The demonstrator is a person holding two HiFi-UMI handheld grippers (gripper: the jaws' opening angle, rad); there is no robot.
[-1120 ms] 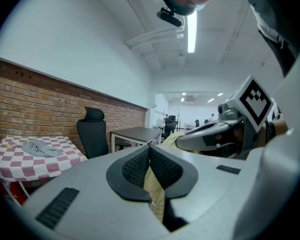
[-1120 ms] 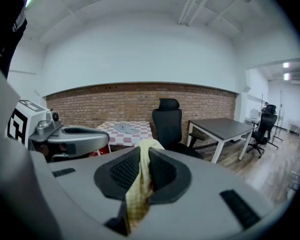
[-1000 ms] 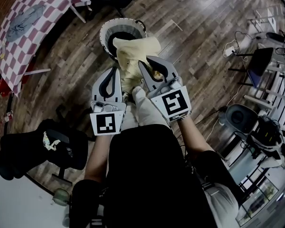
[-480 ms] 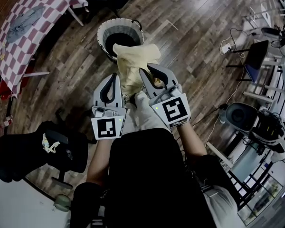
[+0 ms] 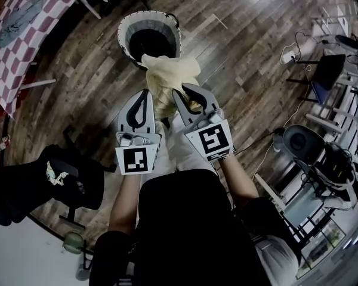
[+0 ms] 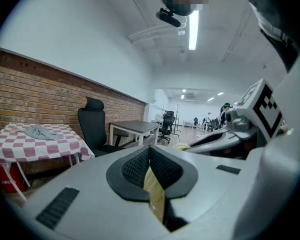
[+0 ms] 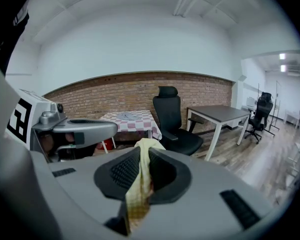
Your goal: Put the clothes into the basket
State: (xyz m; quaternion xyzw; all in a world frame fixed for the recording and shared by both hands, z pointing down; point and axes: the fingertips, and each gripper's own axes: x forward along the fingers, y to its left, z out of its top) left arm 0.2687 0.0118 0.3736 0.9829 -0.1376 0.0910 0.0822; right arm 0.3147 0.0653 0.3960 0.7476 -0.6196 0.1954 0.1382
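Observation:
A pale yellow garment (image 5: 167,79) hangs bunched between both grippers, its far end over the near rim of a round white laundry basket (image 5: 127,30) on the wooden floor. My left gripper (image 5: 144,94) is shut on the garment's left part; yellow cloth (image 6: 155,194) shows pinched between its dark pads. My right gripper (image 5: 187,89) is shut on the right part, and a fold of the cloth (image 7: 139,184) stands up between its pads. The basket's dark inside looks bare where it shows.
A table with a red-and-white checked cloth (image 5: 15,34) and a grey garment (image 5: 15,18) on it stands at the far left. A black office chair (image 5: 45,183) is at my near left. Cables, a bin and equipment (image 5: 310,142) crowd the right side.
Both grippers have sunk with the yellow garment, and the basket now lies closer below and ahead of it. Both grips look unchanged.

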